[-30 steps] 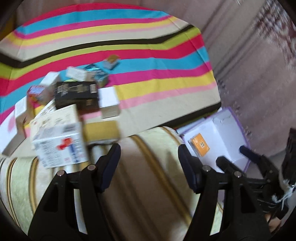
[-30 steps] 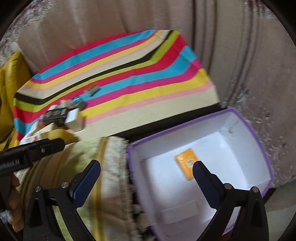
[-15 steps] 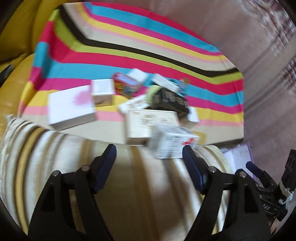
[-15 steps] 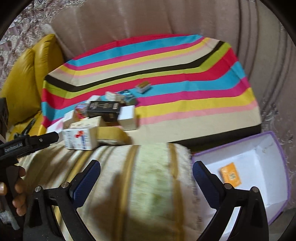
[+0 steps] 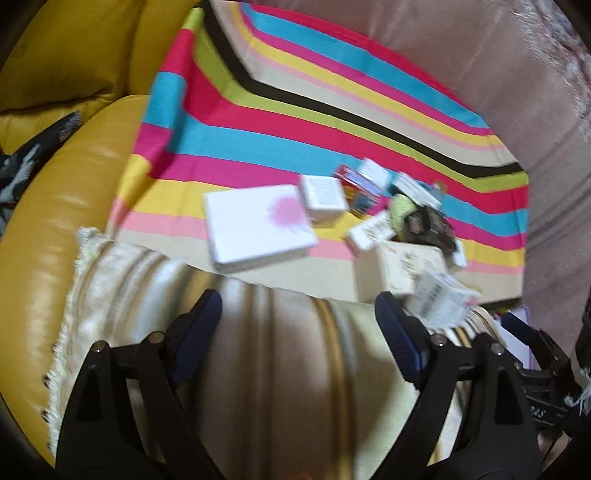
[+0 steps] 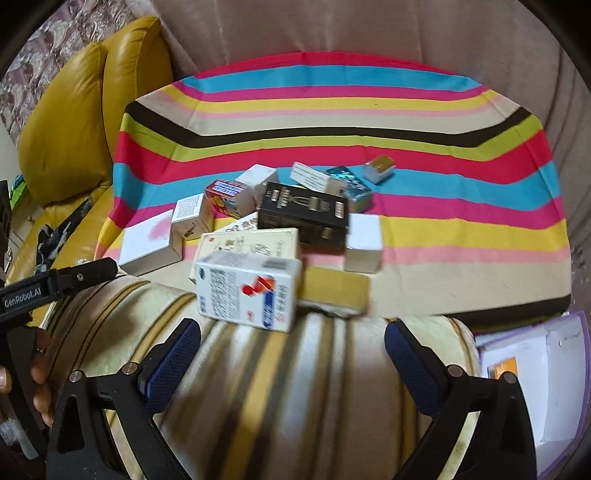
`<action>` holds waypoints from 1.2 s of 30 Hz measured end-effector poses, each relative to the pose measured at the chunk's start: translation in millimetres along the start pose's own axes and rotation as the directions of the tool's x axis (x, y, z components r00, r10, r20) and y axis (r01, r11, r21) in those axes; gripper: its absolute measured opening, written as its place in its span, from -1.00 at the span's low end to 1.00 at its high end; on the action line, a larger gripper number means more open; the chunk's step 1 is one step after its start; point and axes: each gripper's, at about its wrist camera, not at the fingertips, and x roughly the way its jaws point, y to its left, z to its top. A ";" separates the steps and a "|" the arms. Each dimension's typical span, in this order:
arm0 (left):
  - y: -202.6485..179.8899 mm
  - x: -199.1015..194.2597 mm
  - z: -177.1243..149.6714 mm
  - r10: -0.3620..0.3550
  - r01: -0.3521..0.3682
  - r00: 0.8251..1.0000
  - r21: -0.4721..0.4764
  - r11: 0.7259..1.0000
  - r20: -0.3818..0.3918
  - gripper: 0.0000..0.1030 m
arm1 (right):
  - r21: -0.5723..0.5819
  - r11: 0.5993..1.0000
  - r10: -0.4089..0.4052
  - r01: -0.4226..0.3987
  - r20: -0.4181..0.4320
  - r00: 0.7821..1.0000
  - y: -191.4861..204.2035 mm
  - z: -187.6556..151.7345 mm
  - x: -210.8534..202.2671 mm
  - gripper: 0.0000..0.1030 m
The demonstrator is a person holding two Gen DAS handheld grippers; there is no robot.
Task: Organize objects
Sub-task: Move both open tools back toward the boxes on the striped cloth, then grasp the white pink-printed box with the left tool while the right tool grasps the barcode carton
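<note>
A pile of small boxes lies on the striped cloth (image 6: pixel 424 229). It holds a white carton with red and blue print (image 6: pixel 247 291) (image 5: pixel 439 299), a black box with gold print (image 6: pixel 303 210) and a flat white box with a pink blot (image 5: pixel 255 225) (image 6: pixel 147 240). My left gripper (image 5: pixel 297 306) hovers over the cream striped cushion (image 5: pixel 280 369), its jaws opening with nothing between them. My right gripper (image 6: pixel 291 332) stands open and empty above the same cushion, just short of the white carton. A purple-rimmed white box (image 6: pixel 554 354) with an orange packet (image 6: pixel 506 367) sits at the right edge.
A yellow leather sofa (image 5: pixel 55 184) (image 6: pixel 66 129) bounds the cloth on the left. A beige padded backrest (image 6: pixel 332 33) rises behind it. One finger of the left gripper (image 6: pixel 96 267) and a person's hand (image 6: pixel 40 373) show at the left of the right wrist view.
Both views have swung left, away from the purple-rimmed box and toward the pile of boxes. The left jaws have spread wider. The right jaws stay wide.
</note>
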 end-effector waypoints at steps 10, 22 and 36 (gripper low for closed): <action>28.1 34.9 41.4 0.050 -0.059 0.995 -0.107 0.993 -0.088 0.95 | -0.013 0.999 -0.052 0.052 -0.037 0.998 17.0 18.2 26.4 0.96; 10.9 76.5 62.1 0.117 -0.145 0.973 -0.131 0.981 -0.200 0.99 | -0.046 0.994 -0.099 0.098 -0.036 0.994 29.0 27.5 41.9 0.96; 9.2 103.2 53.5 0.254 -0.287 0.936 -0.112 0.951 -0.242 0.82 | -0.009 0.999 -0.050 0.050 -0.034 0.998 24.9 28.0 48.1 0.94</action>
